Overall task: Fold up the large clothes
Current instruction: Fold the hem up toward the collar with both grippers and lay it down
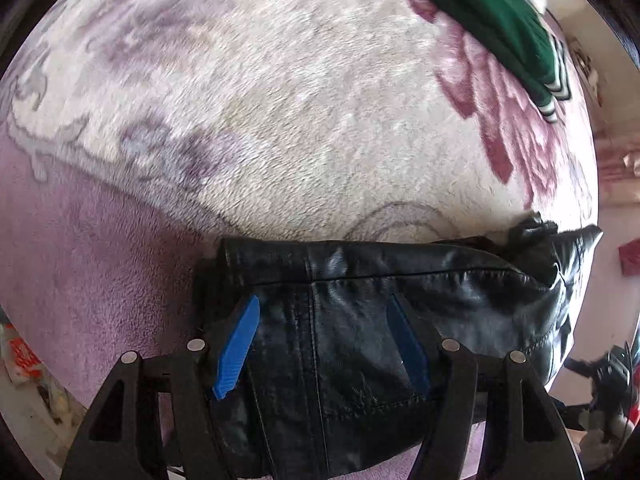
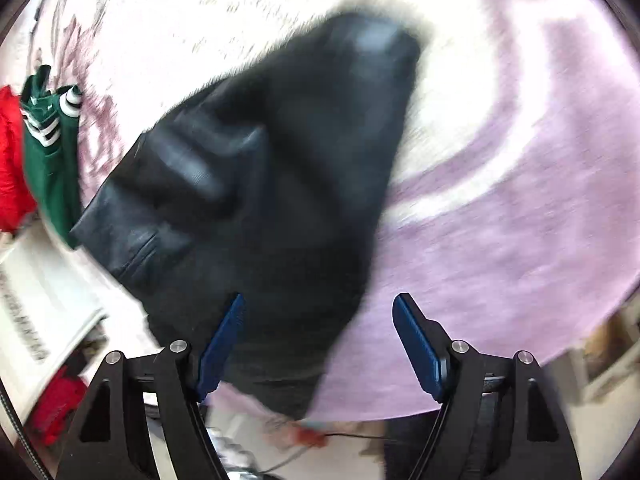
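Observation:
A black leather jacket (image 1: 360, 312) lies folded on a purple and white floral blanket (image 1: 248, 128). My left gripper (image 1: 324, 312) is open, its blue fingers (image 1: 236, 348) wide apart with the jacket's near part between them. In the blurred right wrist view the jacket (image 2: 248, 184) lies ahead and to the left on the blanket (image 2: 520, 220). My right gripper (image 2: 318, 312) is open and empty above the jacket's near edge; its left finger (image 2: 220, 348) is over the jacket, its right finger over the blanket.
A green garment with white stripes (image 1: 492, 16) lies at the far right of the blanket; it also shows at the left in the right wrist view (image 2: 48, 168), beside something red (image 2: 10, 160). A white box (image 2: 40, 304) and floor clutter lie past the blanket's edge.

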